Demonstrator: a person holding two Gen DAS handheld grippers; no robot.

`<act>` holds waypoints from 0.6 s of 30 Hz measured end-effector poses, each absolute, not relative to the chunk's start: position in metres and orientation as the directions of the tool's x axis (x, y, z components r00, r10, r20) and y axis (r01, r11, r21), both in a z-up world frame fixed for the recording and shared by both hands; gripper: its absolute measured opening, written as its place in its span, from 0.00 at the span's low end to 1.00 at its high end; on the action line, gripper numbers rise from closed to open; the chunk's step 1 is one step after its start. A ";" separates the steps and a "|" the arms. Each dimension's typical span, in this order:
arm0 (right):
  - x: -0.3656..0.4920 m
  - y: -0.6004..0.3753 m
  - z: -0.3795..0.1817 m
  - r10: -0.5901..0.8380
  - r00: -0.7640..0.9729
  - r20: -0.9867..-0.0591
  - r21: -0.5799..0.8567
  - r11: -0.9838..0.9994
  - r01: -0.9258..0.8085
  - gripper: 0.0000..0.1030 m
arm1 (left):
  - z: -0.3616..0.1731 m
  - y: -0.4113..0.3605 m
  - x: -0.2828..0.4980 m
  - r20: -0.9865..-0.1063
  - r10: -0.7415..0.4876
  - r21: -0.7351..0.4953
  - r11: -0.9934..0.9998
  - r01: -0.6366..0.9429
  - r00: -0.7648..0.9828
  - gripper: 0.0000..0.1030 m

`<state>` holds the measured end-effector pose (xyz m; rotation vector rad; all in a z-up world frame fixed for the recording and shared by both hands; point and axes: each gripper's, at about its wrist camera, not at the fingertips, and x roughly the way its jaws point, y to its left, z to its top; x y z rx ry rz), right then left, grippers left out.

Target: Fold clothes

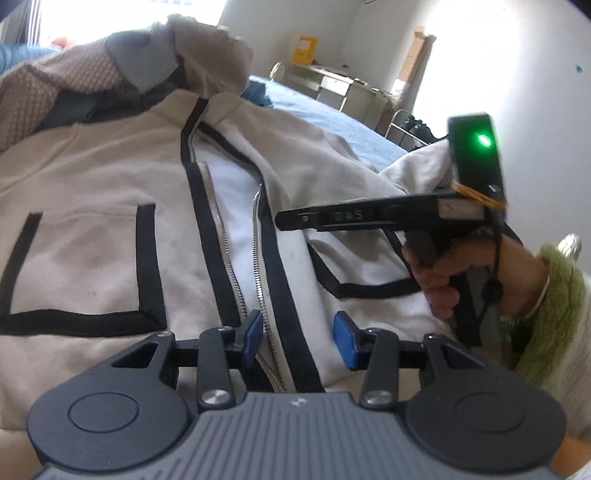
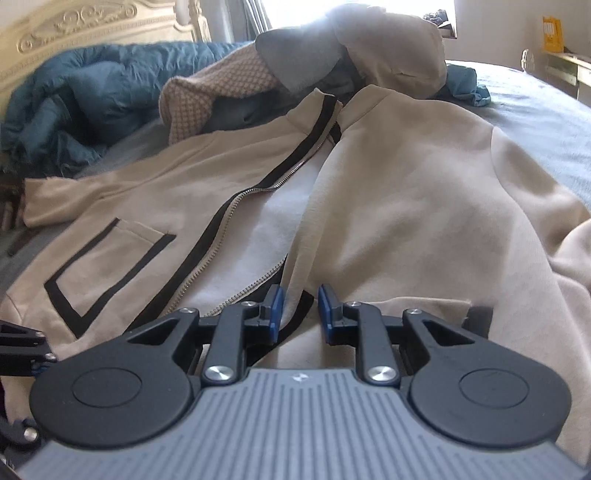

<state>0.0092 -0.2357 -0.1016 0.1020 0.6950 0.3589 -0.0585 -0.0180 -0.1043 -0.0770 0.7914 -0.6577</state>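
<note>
jacket (image 2: 388, 192) on bed (image 2: 535, 122), clothes pile (image 2: 229, 85) behind

- The black arm of the right gripper (image 1: 299, 218), seen side-on from the left wrist view, carries raised lettering that looks like "GAS"; it is blurred, so the reading is uncertain.
- A small pale logo mark sits on the ribbed grey body of the left gripper (image 1: 298, 334), at the top middle of the housing; it is a symbol, not letters.
- The same small logo mark sits on the grey body of the right gripper in its own view.
- A yellow box (image 2: 552, 33) on the far shelf bears dark print, too small to read.
</note>
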 end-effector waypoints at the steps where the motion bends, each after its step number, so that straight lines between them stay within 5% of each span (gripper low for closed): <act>1: 0.009 -0.238 -0.103 0.366 0.711 -0.601 0.225 0.930 -0.289 0.18 | -0.105 -0.019 -0.053 -0.641 -0.578 -0.315 0.798 0.513 0.505 0.42; 10: 0.008 -0.249 -0.110 0.416 0.717 -0.559 0.298 0.908 -0.294 0.18 | -0.114 -0.019 0.003 -0.658 -0.641 -0.462 0.758 0.461 0.395 0.44; 18: 0.007 -0.253 -0.112 0.440 0.718 -0.539 0.340 0.894 -0.292 0.18 | -0.131 0.024 0.023 -0.522 -0.805 -0.790 0.581 0.195 0.283 0.35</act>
